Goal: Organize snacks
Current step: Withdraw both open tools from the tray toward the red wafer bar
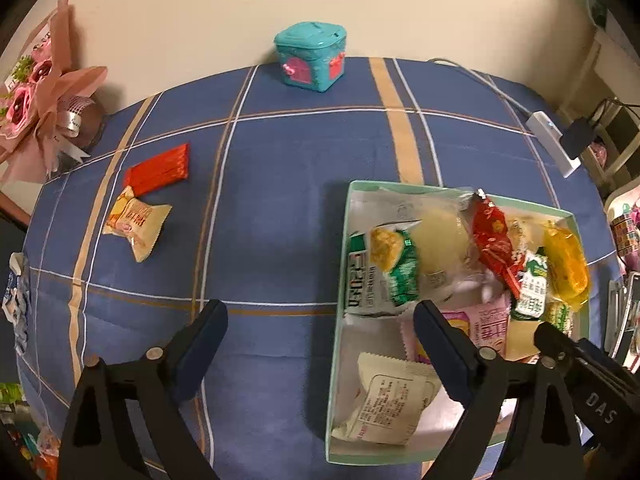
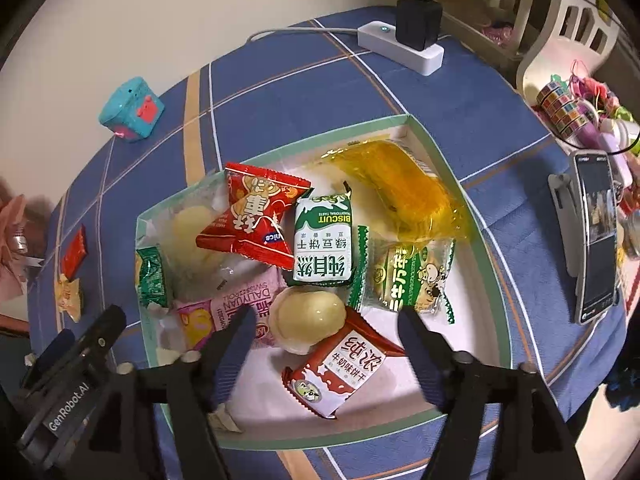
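Note:
A pale green box [image 1: 338, 320] [image 2: 505, 344] on the blue plaid cloth holds several wrapped snacks. Among them are a green biscuit pack [image 2: 324, 240], a red pack [image 2: 252, 216], a yellow pack [image 2: 404, 192] and a red-and-white milk snack [image 2: 340, 372]. A red bar [image 1: 158, 169] and a beige wrapped cake [image 1: 138, 222] lie on the cloth at the left. My left gripper [image 1: 320, 336] is open and empty, straddling the box's left wall. My right gripper [image 2: 326, 340] is open and empty above the box, over the milk snack.
A teal toy box [image 1: 311, 56] stands at the table's back edge. A pink bouquet [image 1: 40, 92] sits at the far left. A white power strip with a black charger [image 2: 404, 42] and a phone on a stand [image 2: 596, 236] are on the right.

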